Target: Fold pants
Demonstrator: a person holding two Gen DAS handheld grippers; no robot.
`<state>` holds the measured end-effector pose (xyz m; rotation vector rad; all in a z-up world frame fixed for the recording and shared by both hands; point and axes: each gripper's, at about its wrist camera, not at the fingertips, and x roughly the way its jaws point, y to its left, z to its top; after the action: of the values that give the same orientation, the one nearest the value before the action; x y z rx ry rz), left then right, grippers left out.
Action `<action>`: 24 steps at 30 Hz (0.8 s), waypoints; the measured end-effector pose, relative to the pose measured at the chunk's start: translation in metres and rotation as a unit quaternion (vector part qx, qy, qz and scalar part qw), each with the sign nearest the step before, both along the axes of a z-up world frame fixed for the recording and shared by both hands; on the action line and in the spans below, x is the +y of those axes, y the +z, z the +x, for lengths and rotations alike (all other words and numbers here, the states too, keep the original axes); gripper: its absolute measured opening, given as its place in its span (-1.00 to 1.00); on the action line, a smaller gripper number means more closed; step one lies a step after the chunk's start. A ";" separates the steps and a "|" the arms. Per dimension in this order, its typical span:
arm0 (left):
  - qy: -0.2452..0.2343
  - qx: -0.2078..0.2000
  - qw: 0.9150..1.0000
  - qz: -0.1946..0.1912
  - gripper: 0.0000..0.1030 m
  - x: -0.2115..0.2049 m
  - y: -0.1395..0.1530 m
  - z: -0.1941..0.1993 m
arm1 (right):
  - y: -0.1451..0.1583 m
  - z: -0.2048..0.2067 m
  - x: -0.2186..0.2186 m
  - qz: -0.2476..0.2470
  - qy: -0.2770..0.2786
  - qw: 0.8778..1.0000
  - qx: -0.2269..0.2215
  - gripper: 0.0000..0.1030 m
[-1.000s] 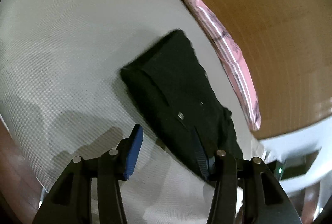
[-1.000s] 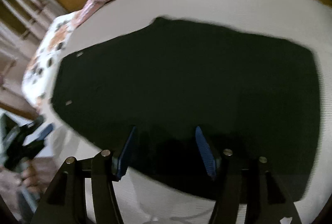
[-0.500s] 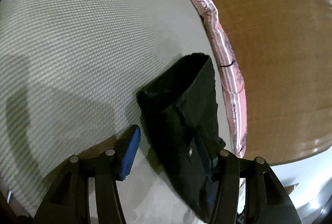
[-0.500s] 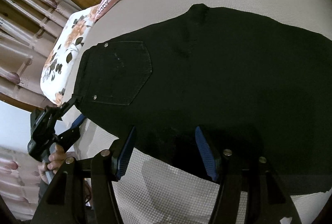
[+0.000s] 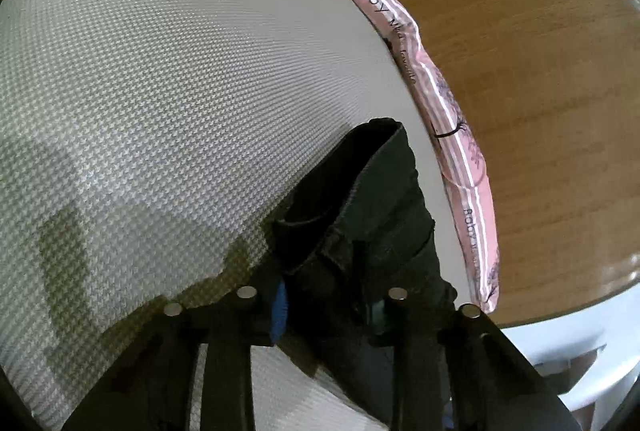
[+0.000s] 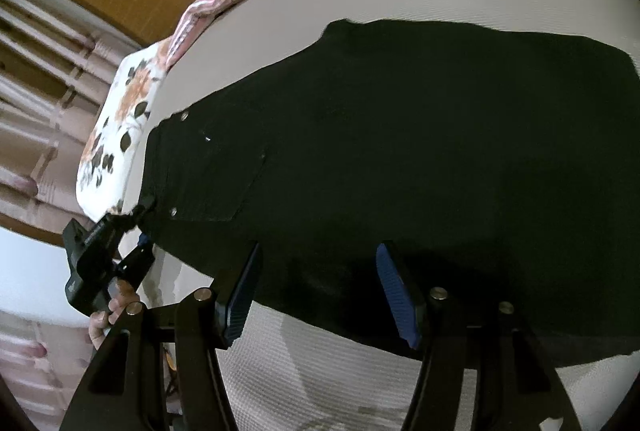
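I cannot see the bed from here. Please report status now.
Left gripper shut on black pants waistband. Right gripper open over pants. Nothing in the way.

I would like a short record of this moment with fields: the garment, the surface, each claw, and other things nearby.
garment: black pants, spread flat, back pocket facing up
surface: white textured mattress
left claw: left claw closed on the waist corner of the pants
right claw: right claw open, over the near edge of the pants, gripping nothing
nearby: pink striped cloth along the far edge; floral pillow beyond the waist end
backdrop: wooden headboard
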<state>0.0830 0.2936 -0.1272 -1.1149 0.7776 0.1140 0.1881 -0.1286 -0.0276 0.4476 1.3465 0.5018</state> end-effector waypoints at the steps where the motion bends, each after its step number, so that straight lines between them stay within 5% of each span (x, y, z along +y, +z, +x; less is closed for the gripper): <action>1: -0.003 0.000 1.000 0.012 -0.51 -0.002 0.005 0.000 | 0.001 0.000 -0.003 -0.004 -0.004 1.000 -0.003 0.11; 12: -0.057 -0.051 0.991 0.113 -0.57 -0.045 0.090 0.016 | 0.012 -0.005 -0.046 -0.081 -0.046 0.995 -0.034 0.11; 24: -0.135 -0.103 0.971 0.166 -0.58 -0.119 0.154 0.048 | 0.017 -0.012 -0.086 -0.069 -0.073 0.994 -0.044 0.12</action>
<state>0.1307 0.1741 0.0266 -0.6844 0.6872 -0.0980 0.1760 -0.2144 -0.0110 0.4022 1.2450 0.3014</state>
